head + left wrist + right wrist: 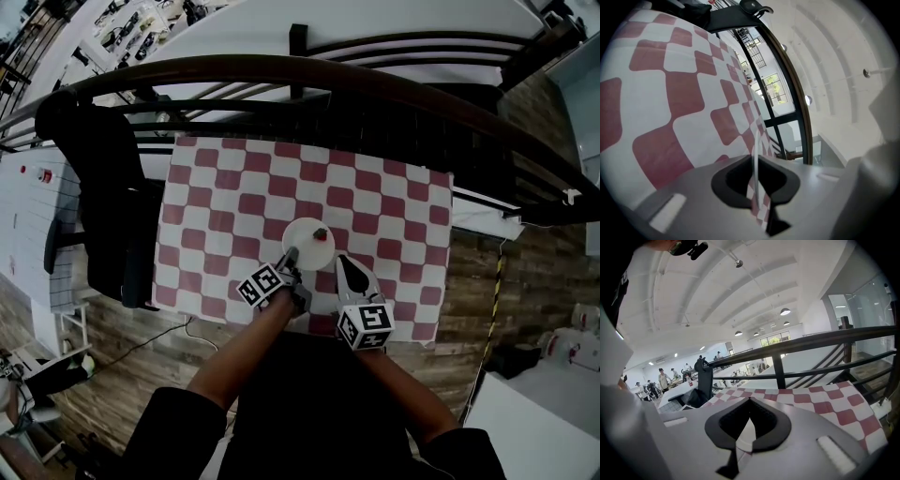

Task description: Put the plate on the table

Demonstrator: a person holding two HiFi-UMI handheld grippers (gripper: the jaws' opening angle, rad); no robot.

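Observation:
A small white plate (305, 246) lies on the red-and-white checked tablecloth (225, 216), with a small red thing (321, 233) on its far right part. My left gripper (290, 256) comes in from the near left and is shut on the plate's near rim. In the left gripper view the plate (754, 154) shows edge-on as a thin white line pinched between the jaws of the left gripper (755, 180). My right gripper (344, 265) rests just right of the plate, jaws shut with nothing in them. In the right gripper view a white bit of plate (746, 431) shows past the right gripper (749, 425).
A dark curved railing (309, 75) runs behind the table. A dark jacket (98, 187) hangs on a chair at the table's left edge. Wooden floor (478, 281) lies to the right, with a white surface (534, 422) at the lower right corner.

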